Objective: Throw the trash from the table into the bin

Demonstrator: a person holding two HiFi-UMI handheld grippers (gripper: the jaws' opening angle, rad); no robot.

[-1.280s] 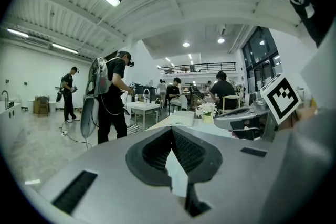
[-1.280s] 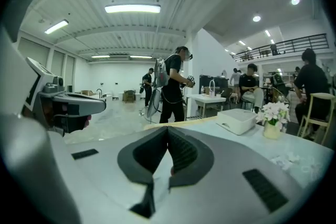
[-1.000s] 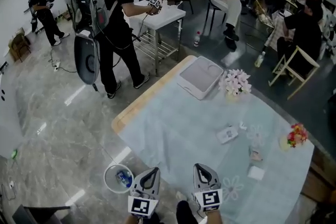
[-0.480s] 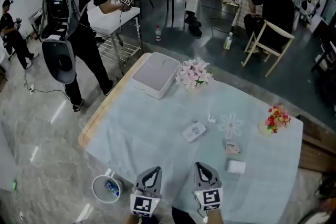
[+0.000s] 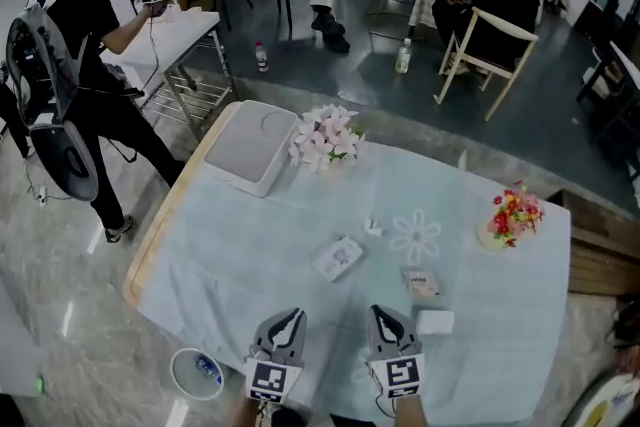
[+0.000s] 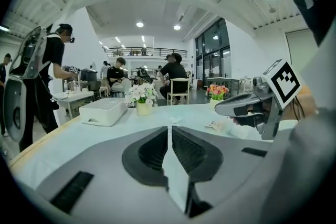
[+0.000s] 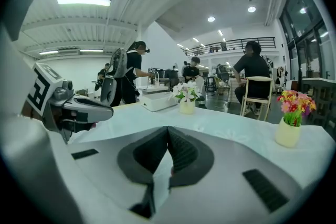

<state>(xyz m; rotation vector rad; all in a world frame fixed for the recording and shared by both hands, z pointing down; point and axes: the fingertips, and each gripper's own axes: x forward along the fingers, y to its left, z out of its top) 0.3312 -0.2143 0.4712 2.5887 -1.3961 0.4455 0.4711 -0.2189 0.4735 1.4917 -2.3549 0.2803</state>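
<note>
White tissue (image 5: pixel 435 321), a wrapper (image 5: pixel 422 283), a crumpled packet (image 5: pixel 338 258) and a small scrap (image 5: pixel 372 228) lie loose on the tabletop (image 5: pixel 250 245). All are well apart from the bin (image 5: pixel 195 373), which stands on the floor (image 5: pixel 90 315) off the tabletop's corner, presumably for drop-in. Left gripper (image 5: pixel 287 317) and right gripper (image 5: pixel 383 315) hover between bin and trash, jaws closed and empty, so no pickup appears begun.

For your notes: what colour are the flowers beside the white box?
The flowers are pale pink and white; the head view shows them best.
</note>
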